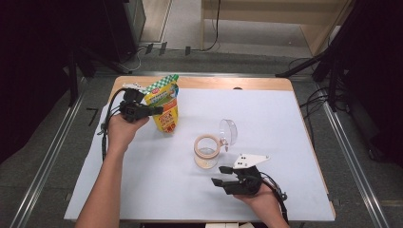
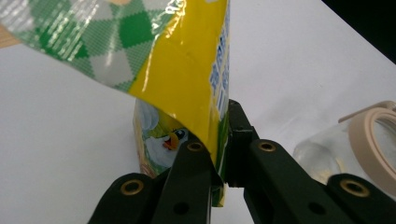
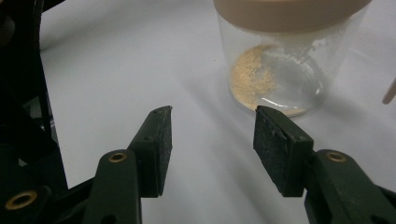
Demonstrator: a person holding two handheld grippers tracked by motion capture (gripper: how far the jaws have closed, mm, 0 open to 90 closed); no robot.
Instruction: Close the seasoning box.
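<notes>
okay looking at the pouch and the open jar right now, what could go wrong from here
The left hand-held gripper pinches only the edge of the yellow pouch, so it might slip or sag. The glass jar is unheld: the right hand-held gripper is open, short of it, so a nudge could tip it. Its narrow mouth risks spilled powder.

I see table point(image 1: 285, 84) at centre, wooden top showing at far edge, white sheet point(image 1: 266, 114) covering most of it. Grey floor point(image 1: 52, 142) around table. Metal rails point(image 1: 354, 156) run along floor left and right of table. Behind table: black cables point(image 1: 142, 52), dark stand legs point(image 1: 309, 66), light wooden furniture point(image 1: 266, 19). Both far corners dark.
</notes>
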